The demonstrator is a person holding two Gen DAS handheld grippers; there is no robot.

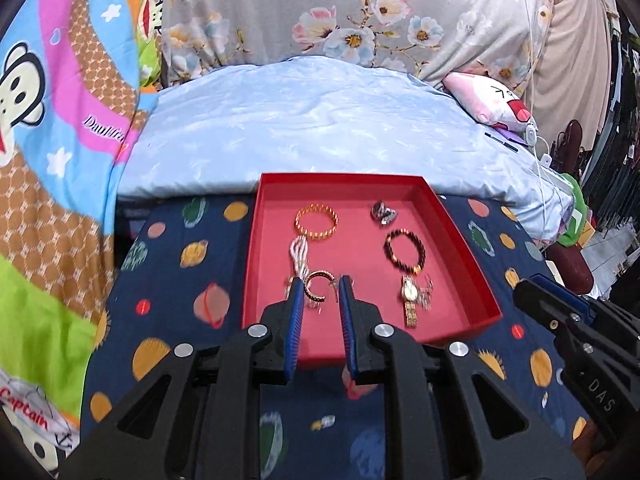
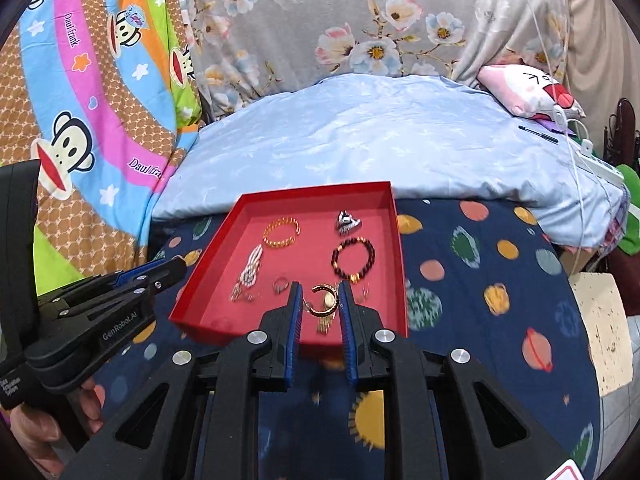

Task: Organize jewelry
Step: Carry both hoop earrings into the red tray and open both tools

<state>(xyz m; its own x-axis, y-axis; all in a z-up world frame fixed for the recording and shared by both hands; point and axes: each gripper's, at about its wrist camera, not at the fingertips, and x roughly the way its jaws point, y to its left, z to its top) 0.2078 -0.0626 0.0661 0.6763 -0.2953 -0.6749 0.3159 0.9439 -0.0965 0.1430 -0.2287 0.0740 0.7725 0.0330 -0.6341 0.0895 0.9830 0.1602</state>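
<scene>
Black left tongs (image 1: 320, 290) with blue pads fill the bottom of the left view. They look a bit apart, pinched in as far as they go, with nothing between them. Past them a red tray (image 1: 452, 224) sits on the space-print counter (image 1: 180, 256). Inside lie a gold bangle (image 1: 317, 224), a dark bead bracelet (image 1: 404, 250) and a gold watch (image 1: 410, 298).

Right tongs (image 2: 319, 292) in the right view hold nothing; I cannot tell if they are fully closed. The tray (image 2: 394, 240) lies ahead, left tongs (image 2: 176, 265) beside it.
</scene>
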